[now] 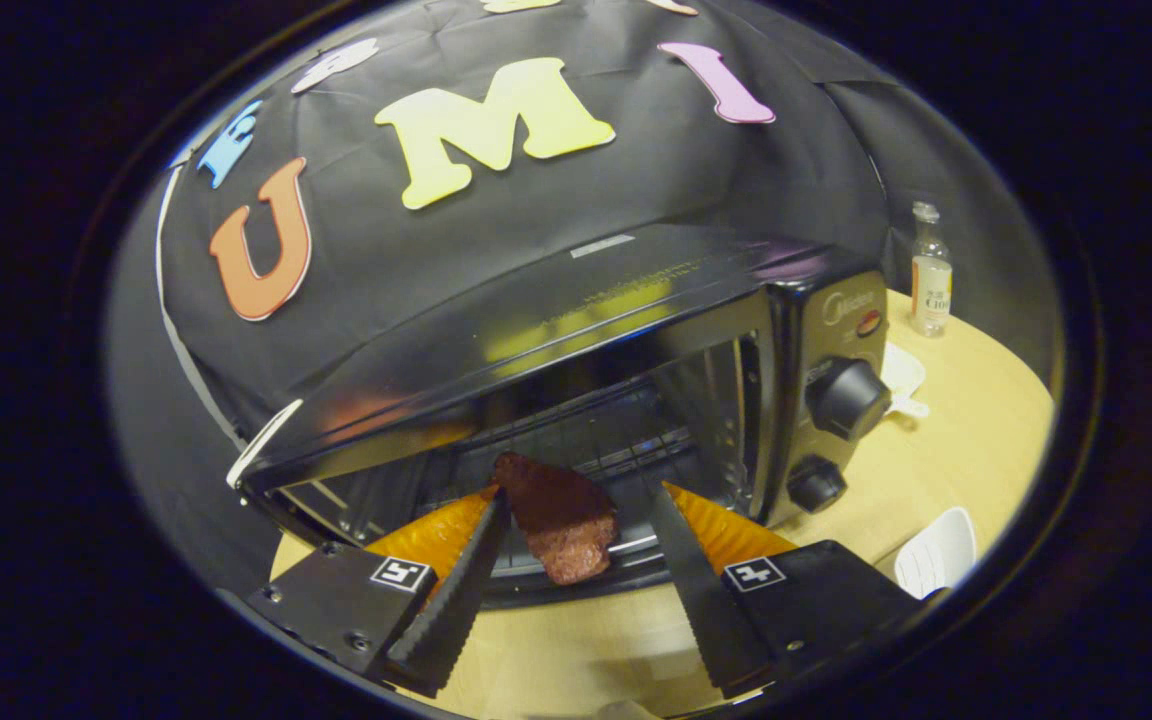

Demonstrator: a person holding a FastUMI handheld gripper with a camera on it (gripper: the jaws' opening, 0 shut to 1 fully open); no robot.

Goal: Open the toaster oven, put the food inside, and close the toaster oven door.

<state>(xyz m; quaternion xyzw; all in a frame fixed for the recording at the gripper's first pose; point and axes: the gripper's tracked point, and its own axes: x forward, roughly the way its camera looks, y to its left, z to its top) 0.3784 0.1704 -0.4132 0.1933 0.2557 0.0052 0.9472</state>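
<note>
The black toaster oven point(636, 290) stands on the wooden table with its door point(576, 588) dropped open toward me, and its wire rack point(626, 440) shows inside. A flat reddish-brown piece of food point(561, 520) lies at the oven's mouth, half over the front lip. My gripper point(578, 492) is open, with its fingers reaching to the oven opening on either side of the food. The left fingertip point(496, 505) touches the food's edge. A gap separates the food from the right fingertip point(658, 500).
Two knobs point(846, 398) sit on the oven's right panel. A small clear bottle point(931, 270) stands at the back right of the table point(966, 440). White objects lie beside the oven point(901, 372) and near the table's front right point(936, 552).
</note>
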